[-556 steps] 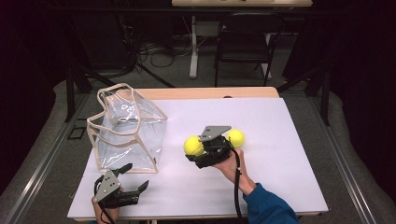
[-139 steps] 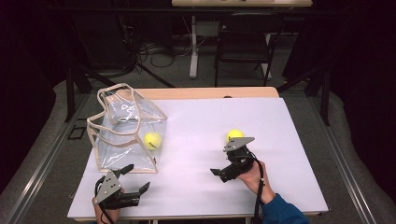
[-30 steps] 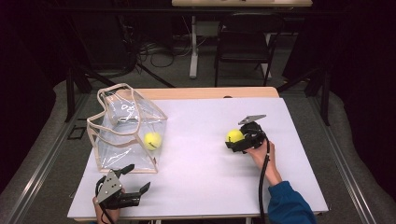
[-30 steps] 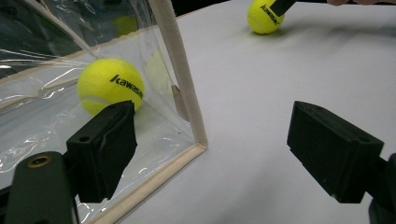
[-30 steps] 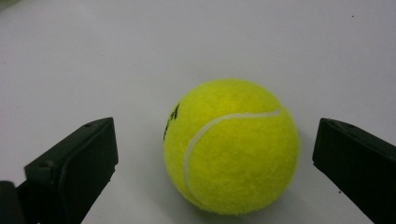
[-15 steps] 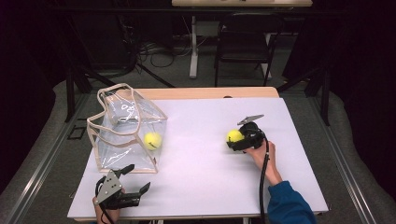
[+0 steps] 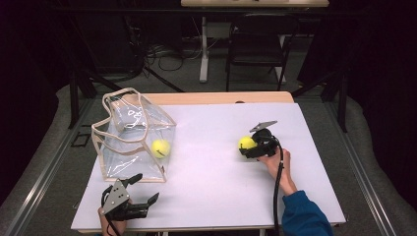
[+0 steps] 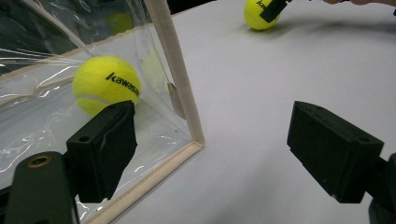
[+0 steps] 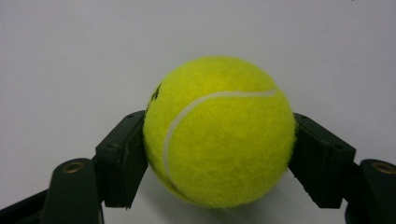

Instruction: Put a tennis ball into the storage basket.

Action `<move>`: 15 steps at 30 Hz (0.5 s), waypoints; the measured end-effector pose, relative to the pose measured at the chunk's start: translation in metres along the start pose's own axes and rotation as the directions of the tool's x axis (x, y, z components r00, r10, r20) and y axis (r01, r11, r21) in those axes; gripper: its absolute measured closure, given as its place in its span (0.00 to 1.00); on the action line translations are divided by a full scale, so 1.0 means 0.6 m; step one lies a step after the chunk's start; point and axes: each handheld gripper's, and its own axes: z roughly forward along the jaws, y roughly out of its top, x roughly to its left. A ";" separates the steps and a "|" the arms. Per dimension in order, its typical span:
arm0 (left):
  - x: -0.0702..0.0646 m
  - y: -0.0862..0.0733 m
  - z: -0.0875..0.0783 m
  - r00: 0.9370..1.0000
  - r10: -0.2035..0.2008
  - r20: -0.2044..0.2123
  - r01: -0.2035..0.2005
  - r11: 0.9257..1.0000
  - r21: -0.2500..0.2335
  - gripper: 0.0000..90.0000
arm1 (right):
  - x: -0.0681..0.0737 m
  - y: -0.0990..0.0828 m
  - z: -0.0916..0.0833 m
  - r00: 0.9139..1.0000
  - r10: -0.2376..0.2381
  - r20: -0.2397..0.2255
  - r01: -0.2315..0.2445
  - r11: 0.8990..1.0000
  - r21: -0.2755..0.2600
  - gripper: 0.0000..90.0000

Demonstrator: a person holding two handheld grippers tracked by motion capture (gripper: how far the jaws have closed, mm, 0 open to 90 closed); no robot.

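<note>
Surface [image 7: 211, 196]: white top, pale wood strip along the far edge, grey floor around it. Room: dark; a black chair [image 7: 258, 49] and a white desk leg [image 7: 202, 54] stand beyond, cables on the floor.

Clear bag [image 7: 133, 140], left side of the surface, upright, one tennis ball [image 7: 160, 148] inside.

Second tennis ball [image 7: 246, 144], right of centre, clamped between the fingers of the right gripper [image 7: 252, 147], which have just closed on it.

Left gripper [image 7: 142, 189], near edge, fingers spread apart, holding nothing, just beside the bag's corner.
</note>
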 end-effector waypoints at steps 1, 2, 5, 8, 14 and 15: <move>0.000 0.000 0.000 1.000 -0.003 -0.002 0.003 1.000 0.000 0.18 | 0.001 0.000 -0.001 1.000 0.005 0.001 -0.005 1.000 -0.011 0.29; 0.001 -0.001 0.001 1.000 -0.006 -0.002 0.006 1.000 0.001 0.18 | 0.001 0.001 -0.003 1.000 -0.002 0.004 0.003 1.000 -0.016 0.29; 0.002 -0.001 0.002 1.000 -0.005 0.001 0.005 1.000 0.007 0.18 | 0.005 0.003 -0.009 1.000 -0.011 0.008 0.011 0.999 -0.034 0.29; 0.000 -0.001 0.000 1.000 -0.003 0.000 0.003 1.000 0.000 0.18 | 0.010 0.005 -0.015 1.000 -0.023 0.016 0.024 0.999 -0.041 0.29; 0.001 -0.001 0.000 1.000 -0.003 -0.007 0.003 1.000 0.002 0.18 | 0.018 0.012 -0.027 0.998 -0.049 0.029 0.050 0.998 -0.036 0.29; 0.001 -0.001 0.000 1.000 -0.004 -0.007 0.004 1.000 0.001 0.18 | 0.019 0.012 -0.028 0.998 -0.051 0.032 0.052 0.998 -0.035 0.29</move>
